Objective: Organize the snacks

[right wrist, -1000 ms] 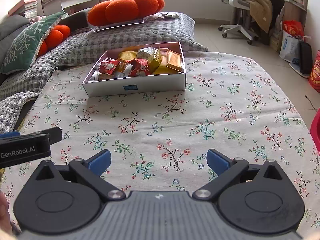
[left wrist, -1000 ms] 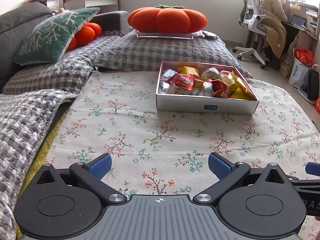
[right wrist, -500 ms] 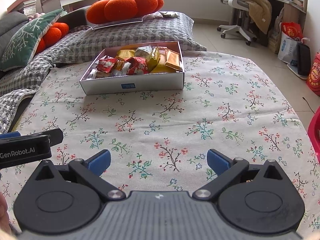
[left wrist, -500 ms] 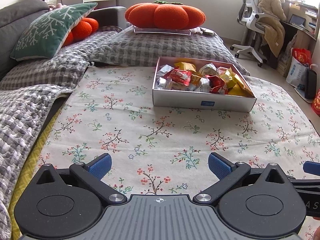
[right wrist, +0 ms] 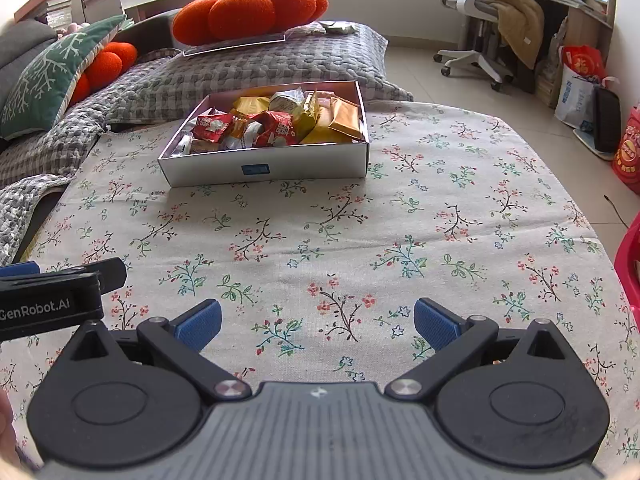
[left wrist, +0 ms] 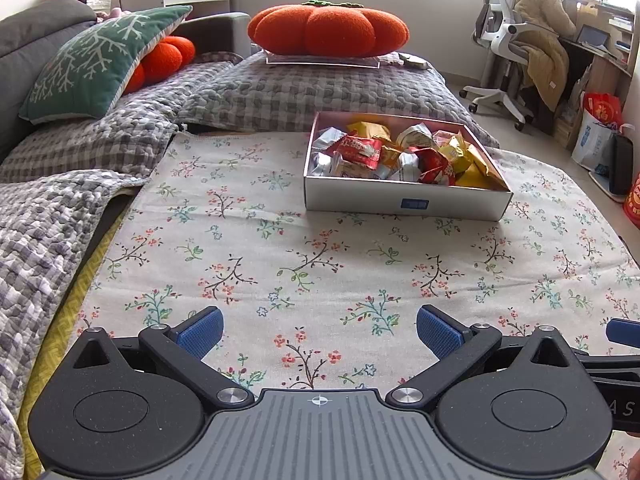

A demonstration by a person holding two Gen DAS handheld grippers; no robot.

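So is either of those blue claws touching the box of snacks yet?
Apart. In the right wrist view, bare flowered cloth lies between the open right gripper and the box; likewise the left gripper.

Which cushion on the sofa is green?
The square cushion with the white branch pattern, leaning on the sofa back at the left. The two pumpkin-shaped cushions are orange.

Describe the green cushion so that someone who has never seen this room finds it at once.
Start at the grey sofa left of the flower-print cloth. The green cushion leans against its backrest, above the checked grey blanket. It alone bears a white branching snowflake pattern; the round cushions beside it are plain orange.
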